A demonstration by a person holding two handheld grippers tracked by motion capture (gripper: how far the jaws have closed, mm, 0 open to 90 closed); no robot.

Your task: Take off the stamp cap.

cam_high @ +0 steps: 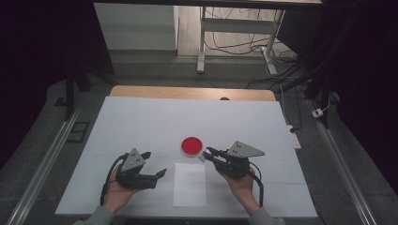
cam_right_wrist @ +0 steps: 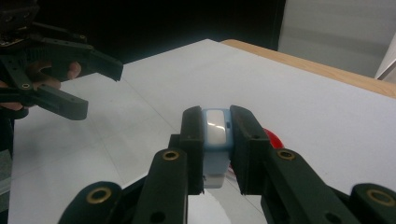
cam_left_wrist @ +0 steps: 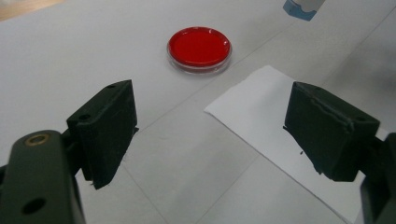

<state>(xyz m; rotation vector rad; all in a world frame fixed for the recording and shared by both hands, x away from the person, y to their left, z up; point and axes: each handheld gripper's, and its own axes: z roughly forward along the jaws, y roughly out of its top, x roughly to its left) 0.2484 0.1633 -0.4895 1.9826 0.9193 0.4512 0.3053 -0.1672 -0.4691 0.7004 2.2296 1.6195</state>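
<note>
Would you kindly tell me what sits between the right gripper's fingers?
The right gripper clamps a small pale-blue block with a white top; its sides are hidden by the fingers.

a wooden table (cam_high: 192,92) carries a white covering (cam_high: 141,122) that spreads over nearly the whole top, leaving a bare strip of wood along the far edge. faint seam lines cross the covering. near its middle lies a round shallow dish (cam_high: 191,146) with a red filling and a clear rim. just nearer the person, close to the dish but apart from it, a white paper sheet (cam_high: 189,184) lies flat.
</note>
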